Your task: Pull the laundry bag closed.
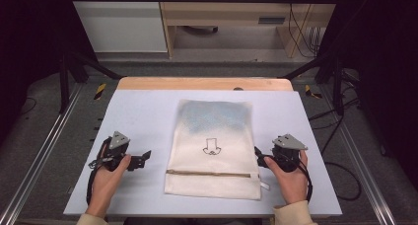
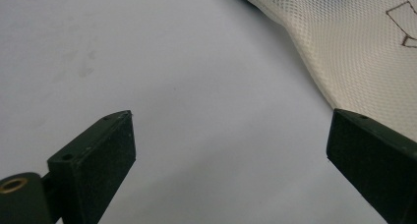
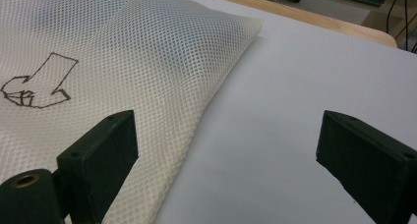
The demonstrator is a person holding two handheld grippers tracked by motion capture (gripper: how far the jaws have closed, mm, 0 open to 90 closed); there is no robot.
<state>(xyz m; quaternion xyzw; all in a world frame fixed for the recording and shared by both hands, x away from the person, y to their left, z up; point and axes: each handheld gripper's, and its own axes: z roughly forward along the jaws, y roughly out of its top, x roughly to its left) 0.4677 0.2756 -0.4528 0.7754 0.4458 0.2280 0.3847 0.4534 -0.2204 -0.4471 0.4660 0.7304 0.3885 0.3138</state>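
A cream mesh bag lies flat in the middle of the pale table, with a small dark outline drawing on it and a zip across its near end; something bluish shows through its far half. My left gripper rests on the table left of the bag, open, with bare table between its jaws. My right gripper sits at the bag's right edge, open, its left jaw over the mesh. Nothing is held.
The table's wooden far edge borders a floor with cables and furniture legs. Metal rails run along both sides of the table. Bare tabletop lies left and right of the bag.
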